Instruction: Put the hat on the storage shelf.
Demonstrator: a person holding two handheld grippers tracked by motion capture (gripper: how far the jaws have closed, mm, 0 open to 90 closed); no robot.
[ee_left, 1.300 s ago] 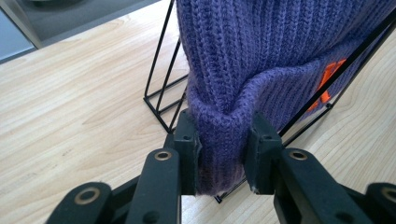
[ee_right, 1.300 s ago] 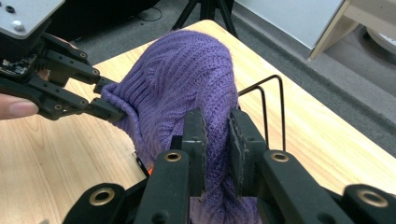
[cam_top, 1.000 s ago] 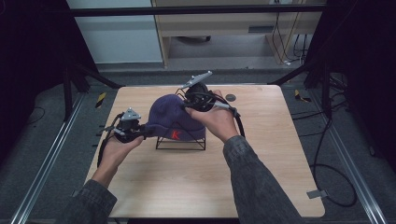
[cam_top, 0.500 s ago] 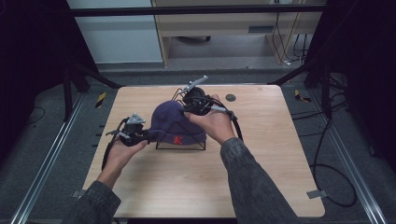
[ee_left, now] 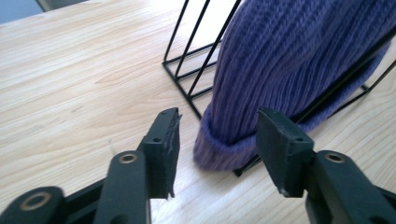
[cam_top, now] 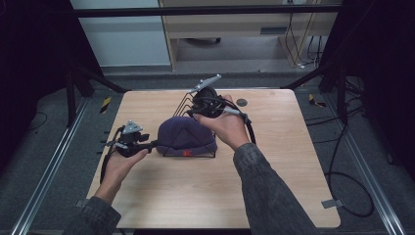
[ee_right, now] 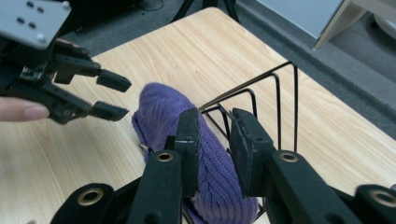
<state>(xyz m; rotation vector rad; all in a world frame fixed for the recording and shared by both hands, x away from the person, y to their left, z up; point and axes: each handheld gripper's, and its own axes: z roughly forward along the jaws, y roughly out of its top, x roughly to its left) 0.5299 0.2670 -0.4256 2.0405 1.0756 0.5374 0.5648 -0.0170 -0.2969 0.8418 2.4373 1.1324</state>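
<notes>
Jaws of the left gripper (ee_left: 217, 140) have just been opening and now stand apart beside the purple knit beanie's (cam_top: 186, 134) brim, gripping nothing. Right gripper (ee_right: 215, 149) jaws, also opening, show a narrow gap above the beanie draped on the black wire rack (ee_right: 275, 93) on the tabletop (cam_top: 195, 196).

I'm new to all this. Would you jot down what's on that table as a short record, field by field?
Main item: purple knit hat, draped over a black wire rack
Surface: light wooden table
Left gripper: jaws have just been opening; they stand apart beside the hat's rolled brim, pads off the knit
Right gripper: jaws have just been opening slightly; narrow gap showing, poised over the top of the hat
Other item: small dark round object near the far edge, too small to identify
</notes>
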